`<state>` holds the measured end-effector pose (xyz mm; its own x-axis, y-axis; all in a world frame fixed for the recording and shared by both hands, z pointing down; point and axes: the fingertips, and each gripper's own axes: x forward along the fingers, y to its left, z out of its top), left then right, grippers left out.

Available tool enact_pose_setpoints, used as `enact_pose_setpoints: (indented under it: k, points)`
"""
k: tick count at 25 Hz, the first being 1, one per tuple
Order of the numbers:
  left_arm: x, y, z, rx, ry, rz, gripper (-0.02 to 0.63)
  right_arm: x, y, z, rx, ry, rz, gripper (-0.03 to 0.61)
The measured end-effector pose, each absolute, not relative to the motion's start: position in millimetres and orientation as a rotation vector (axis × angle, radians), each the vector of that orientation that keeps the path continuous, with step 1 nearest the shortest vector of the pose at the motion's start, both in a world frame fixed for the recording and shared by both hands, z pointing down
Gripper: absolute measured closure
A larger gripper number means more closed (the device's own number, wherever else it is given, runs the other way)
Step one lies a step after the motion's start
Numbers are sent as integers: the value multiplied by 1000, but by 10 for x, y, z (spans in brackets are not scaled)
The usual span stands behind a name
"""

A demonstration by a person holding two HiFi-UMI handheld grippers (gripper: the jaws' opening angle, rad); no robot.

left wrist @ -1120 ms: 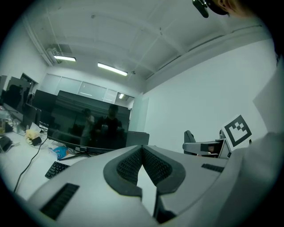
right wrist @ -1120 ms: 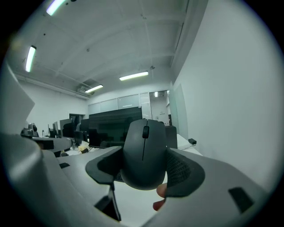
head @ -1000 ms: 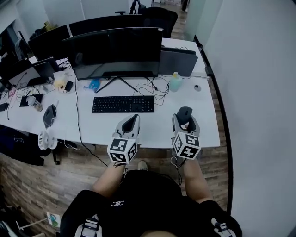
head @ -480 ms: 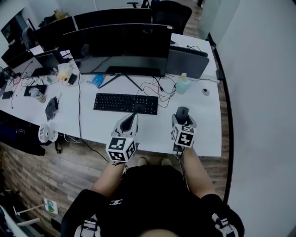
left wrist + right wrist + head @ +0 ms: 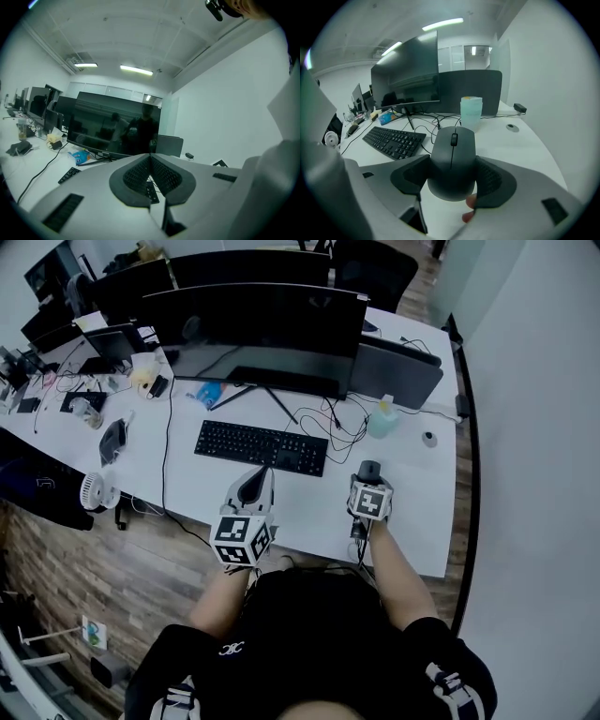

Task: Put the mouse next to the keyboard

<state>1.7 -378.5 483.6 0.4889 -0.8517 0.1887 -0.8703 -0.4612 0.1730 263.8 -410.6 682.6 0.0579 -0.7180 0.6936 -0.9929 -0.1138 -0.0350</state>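
On the bench (image 5: 187, 486), right of the keyboard (image 5: 262, 447): dark mouse (image 5: 369, 470), near the keyboard's right end but not touching it, wheel end pointing toward the monitor.
Right gripper (image 5: 369, 482): jaws partway open and pressed on both flanks of the mouse, back half of it wedged between the pads; honestly can't tell whether it's resting on the bench or lifted a hair.
Fingertip (image 5: 471, 201): pokes out just below the right-hand jaw, behind the mouse.
Left gripper (image 5: 251, 486): jaws fully together, pads meeting in one seam, nothing between them; hangs over the bench just in front of the keyboard's middle, apart from the keys.
Marker cubes (image 5: 240, 540): one on the back of each gripper, tops facing the head camera.
Monitor (image 5: 258, 329): wide, dark screen, stands right behind the keyboard on splayed legs.
Cables (image 5: 336, 420): loose black tangle between the monitor's stand and the bottle.
Bottle (image 5: 382, 418): pale, see-through-ish, upright, beyond the mouse and just in front of a dark panel (image 5: 398, 376).
Small round thing (image 5: 428, 438): right of the bottle, too small to tell what it is.
Fan (image 5: 94, 491): little white one, way off left by the bench's near edge.
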Motion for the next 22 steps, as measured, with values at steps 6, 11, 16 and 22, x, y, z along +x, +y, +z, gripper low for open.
enact_pose_setpoints:
  k: [6,11,16,22]
  points:
    - [47,-3911,4878,2465,-1510,116,597,2700,-4257,7134,1841,-1644,839,265]
    - [77,-3996,4892,2450,-1528,127,597,2816,-4307,7281,1809,-1554,861,265]
    - [69,-4053,4920,2438,-1548,149,597,2702,-4506,7491,1768,-1634,942,265]
    - [84,-4077,4917,2433,-1561,164,597,2736,-4553,7517,1730,-1562,914,268]
